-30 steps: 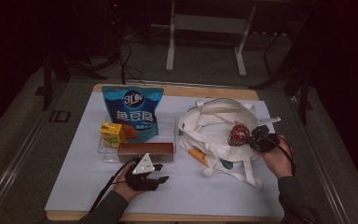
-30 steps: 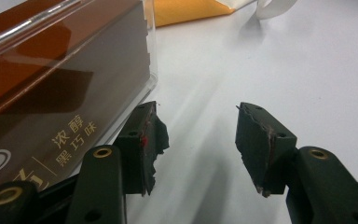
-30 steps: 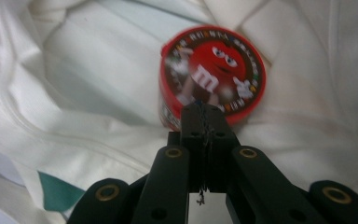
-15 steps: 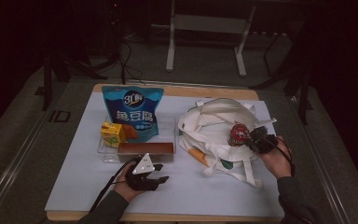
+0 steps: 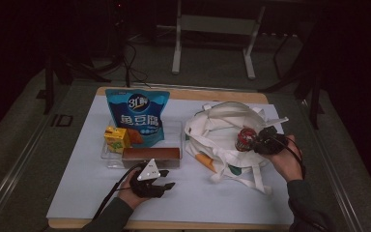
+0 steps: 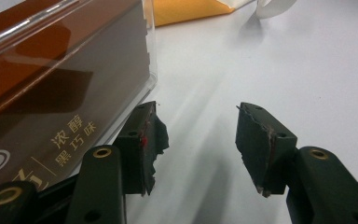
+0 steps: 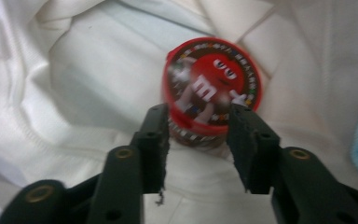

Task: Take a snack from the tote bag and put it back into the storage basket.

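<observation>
A red M&M's can [image 7: 213,84] lies in the mouth of the white tote bag [image 5: 222,140], and it is blurred in the right gripper view. My right gripper [image 7: 198,140] reaches in from the right; its jaws have just been opening and stand open on either side of the can's [image 5: 245,138] lower body. My left gripper [image 5: 168,178] rests open on the white mat with nothing between its fingers. In the left gripper view it [image 6: 196,135] sits just right of a brown chocolate box [image 6: 51,93].
A clear tray [image 5: 107,157] holds the brown box [image 5: 150,154], a yellow juice carton [image 5: 116,138] and a blue snack pouch [image 5: 136,113]. The bag's straps trail toward the table's front edge. Dark stands rise beyond the far edge.
The right hand has edged slightly left over the bag. The left hand has stayed still.
</observation>
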Action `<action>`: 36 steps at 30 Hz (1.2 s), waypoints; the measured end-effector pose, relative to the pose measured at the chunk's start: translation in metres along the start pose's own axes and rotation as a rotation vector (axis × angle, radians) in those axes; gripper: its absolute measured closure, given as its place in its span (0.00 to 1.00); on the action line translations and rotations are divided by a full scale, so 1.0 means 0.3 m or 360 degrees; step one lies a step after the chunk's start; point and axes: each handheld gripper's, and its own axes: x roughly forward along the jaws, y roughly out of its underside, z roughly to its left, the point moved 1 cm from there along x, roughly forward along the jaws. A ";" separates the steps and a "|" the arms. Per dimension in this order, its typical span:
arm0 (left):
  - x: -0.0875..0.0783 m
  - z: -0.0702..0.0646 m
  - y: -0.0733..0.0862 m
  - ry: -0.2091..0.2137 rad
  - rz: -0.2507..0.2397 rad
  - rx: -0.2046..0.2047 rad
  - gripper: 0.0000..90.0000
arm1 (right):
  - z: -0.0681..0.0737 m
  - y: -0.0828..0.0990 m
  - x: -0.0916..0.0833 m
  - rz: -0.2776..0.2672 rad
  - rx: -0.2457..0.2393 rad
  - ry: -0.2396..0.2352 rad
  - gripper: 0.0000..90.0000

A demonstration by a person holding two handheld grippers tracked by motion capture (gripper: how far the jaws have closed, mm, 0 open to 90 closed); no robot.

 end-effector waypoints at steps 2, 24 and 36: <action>0.000 0.000 0.000 0.0001 0.0000 -0.0001 0.54 | -0.007 -0.009 0.004 0.0006 0.0021 0.0003 0.58; 0.001 0.000 0.000 0.0006 0.0004 0.0004 0.53 | -0.015 -0.099 0.091 0.0114 0.0102 0.0058 0.24; 0.001 0.000 0.000 0.0006 0.0006 0.0004 0.53 | -0.014 -0.094 0.145 0.0229 0.0089 0.0037 0.20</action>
